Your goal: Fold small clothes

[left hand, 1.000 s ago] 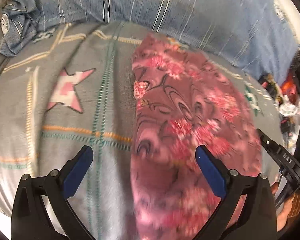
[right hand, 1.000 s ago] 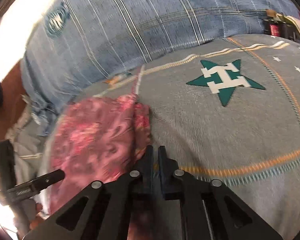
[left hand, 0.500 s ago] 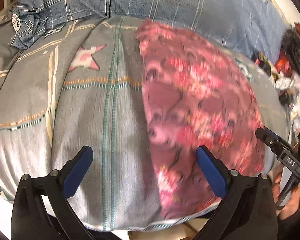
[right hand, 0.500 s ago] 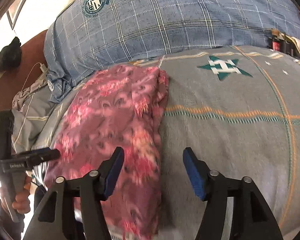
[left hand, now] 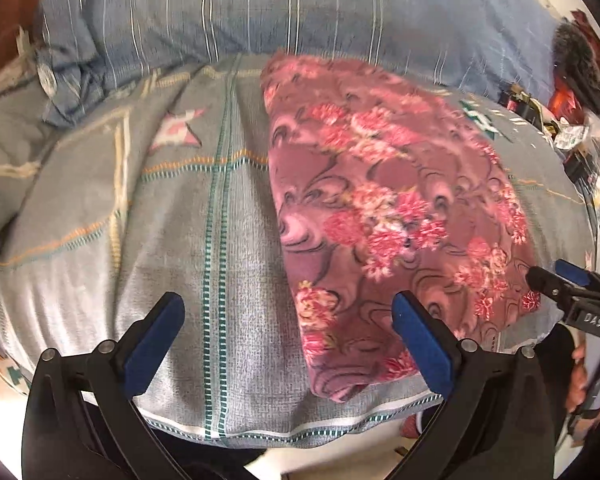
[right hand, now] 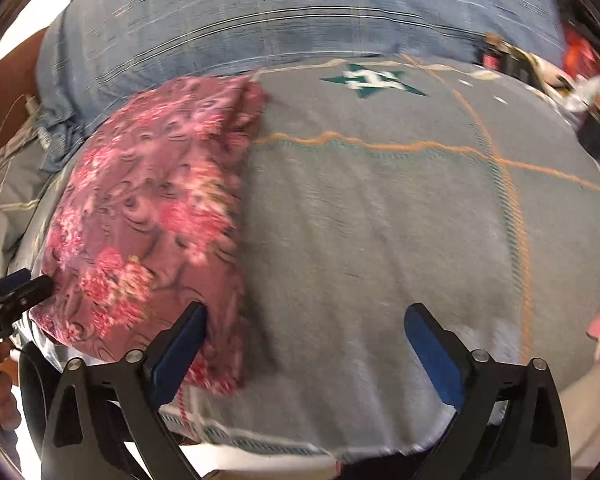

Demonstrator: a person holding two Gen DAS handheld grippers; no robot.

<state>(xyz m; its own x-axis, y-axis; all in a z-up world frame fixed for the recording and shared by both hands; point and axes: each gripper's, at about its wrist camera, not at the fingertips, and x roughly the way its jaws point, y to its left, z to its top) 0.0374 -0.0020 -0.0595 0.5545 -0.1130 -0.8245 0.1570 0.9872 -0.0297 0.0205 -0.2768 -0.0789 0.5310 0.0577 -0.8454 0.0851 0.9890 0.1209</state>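
Black left claw (left hand: 288, 336), blue pads (left hand: 420, 344), silver screws, black right claw (right hand: 306, 344)

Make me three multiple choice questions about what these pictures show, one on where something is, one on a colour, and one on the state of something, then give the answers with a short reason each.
1. Where does the floral garment lie?
A. On the grey bedsheet
B. On the floor
C. Held up in the air

2. What colour is the star printed on the sheet in the right wrist view?
A. Yellow
B. Teal green
C. Black

3. How does the left gripper stand?
A. Shut on the garment
B. Shut on the sheet
C. Open, gripping nothing

Answers:
1. A, the folded cloth rests flat on the sheet near the bed's front edge.
2. B, it is teal with a white mark inside.
3. C, its blue pads stand wide apart and press on nothing.
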